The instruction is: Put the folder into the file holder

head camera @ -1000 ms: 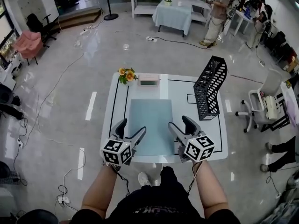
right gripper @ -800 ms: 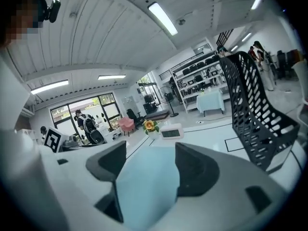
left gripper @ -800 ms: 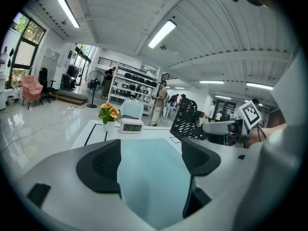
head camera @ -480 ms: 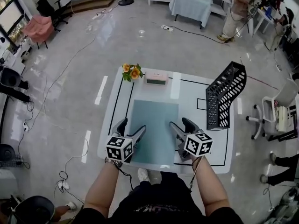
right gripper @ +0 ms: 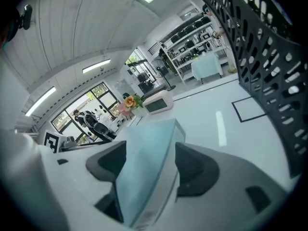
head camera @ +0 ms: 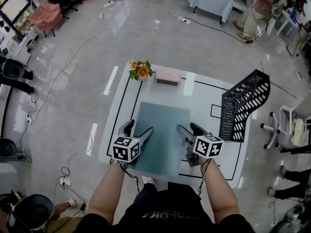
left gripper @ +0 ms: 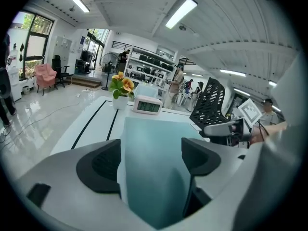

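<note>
A pale teal folder [head camera: 163, 130] lies flat on the white table [head camera: 201, 93], its near end at the table's front edge. My left gripper [head camera: 139, 128] holds the folder's near left corner. In the left gripper view the folder [left gripper: 154, 143] fills the gap between both pads. My right gripper [head camera: 187, 128] holds the near right corner. In the right gripper view the folder [right gripper: 149, 162] sits between the pads with its white edge showing. The black mesh file holder [head camera: 243, 106] stands upright at the table's right side, apart from both grippers.
A small pot of orange flowers [head camera: 140, 70] and a digital clock [head camera: 167, 76] stand at the table's far edge. Black lines and a small outlined square [head camera: 216, 111] mark the tabletop. A white chair [head camera: 286, 130] stands beyond the right edge.
The head view has drifted, so the table sits further right and lower in the picture. Both grippers stay at the folder's near corners, and the folder lies as before.
</note>
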`<action>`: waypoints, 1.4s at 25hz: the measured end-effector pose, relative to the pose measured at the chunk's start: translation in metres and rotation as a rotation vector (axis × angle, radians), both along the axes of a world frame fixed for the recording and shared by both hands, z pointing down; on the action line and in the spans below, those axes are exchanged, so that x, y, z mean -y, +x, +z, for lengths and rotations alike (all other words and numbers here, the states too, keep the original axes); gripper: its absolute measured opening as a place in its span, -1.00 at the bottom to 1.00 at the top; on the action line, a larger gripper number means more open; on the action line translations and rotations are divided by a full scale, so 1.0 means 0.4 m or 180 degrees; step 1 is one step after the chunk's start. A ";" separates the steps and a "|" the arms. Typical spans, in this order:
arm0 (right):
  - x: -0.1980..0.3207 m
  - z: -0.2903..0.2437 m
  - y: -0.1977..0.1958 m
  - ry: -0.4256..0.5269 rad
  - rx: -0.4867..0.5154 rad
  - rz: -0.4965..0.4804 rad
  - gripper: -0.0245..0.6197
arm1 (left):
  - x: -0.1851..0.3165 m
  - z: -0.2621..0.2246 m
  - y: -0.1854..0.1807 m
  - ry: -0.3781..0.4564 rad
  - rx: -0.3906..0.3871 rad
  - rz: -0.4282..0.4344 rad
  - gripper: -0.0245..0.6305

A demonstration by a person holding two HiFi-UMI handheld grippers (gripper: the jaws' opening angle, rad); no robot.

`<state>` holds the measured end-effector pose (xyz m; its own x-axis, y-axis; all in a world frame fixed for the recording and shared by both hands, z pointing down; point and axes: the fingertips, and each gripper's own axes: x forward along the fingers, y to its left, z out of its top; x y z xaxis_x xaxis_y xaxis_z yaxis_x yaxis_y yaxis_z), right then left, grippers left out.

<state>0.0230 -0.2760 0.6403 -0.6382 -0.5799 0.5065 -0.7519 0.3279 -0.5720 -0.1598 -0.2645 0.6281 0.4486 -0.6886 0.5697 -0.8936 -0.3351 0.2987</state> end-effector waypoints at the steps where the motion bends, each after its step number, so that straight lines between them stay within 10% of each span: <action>1: 0.003 0.008 0.001 -0.0037 0.0009 -0.0008 0.02 | 0.003 0.006 0.001 -0.0025 0.0004 -0.0002 0.23; 35: 0.037 0.108 -0.022 -0.0711 0.0177 0.0134 0.03 | 0.053 0.119 0.011 -0.0759 -0.0293 0.0267 0.26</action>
<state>0.0142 -0.2907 0.6834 -0.6463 -0.4839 0.5900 -0.7276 0.1575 -0.6677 -0.1554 -0.2856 0.6756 0.5559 -0.4980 0.6655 -0.8311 -0.3173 0.4568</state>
